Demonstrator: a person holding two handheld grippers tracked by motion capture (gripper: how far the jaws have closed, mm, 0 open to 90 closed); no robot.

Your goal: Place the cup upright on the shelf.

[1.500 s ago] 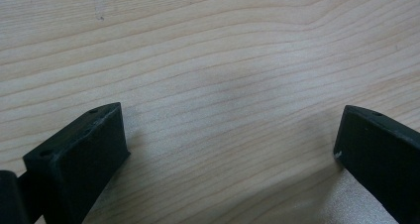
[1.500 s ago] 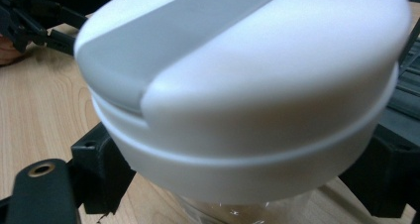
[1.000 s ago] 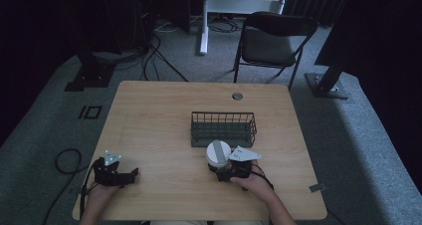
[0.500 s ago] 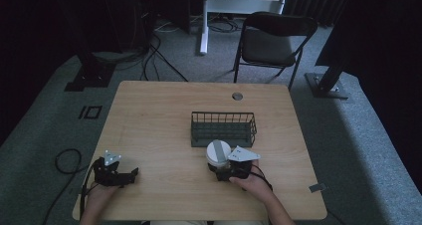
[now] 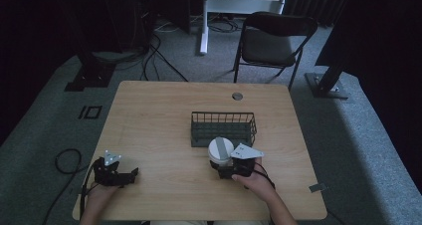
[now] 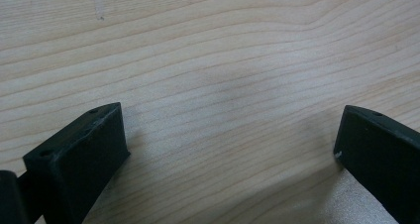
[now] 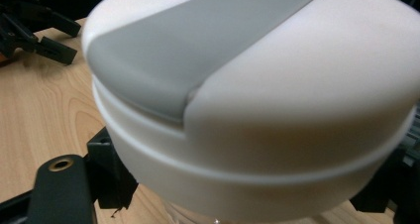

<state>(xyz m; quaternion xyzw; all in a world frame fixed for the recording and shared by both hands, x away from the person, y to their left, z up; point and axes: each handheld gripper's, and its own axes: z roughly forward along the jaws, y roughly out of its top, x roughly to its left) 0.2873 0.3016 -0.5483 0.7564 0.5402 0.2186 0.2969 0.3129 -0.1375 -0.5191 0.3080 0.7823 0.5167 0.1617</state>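
A round white container with a grey band across its lid stands on the wooden table, just in front of a dark wire basket. My right gripper is shut on the container's lower body. In the right gripper view the container looms close, with a black jaw at each side of its base. My left gripper rests near the table's front left corner. Its jaws stand wide apart over bare wood, holding nothing.
The wire basket has something pale low inside it. A round cable grommet sits in the table's far edge. A folding chair stands behind the table. The other gripper lies far off in the right gripper view.
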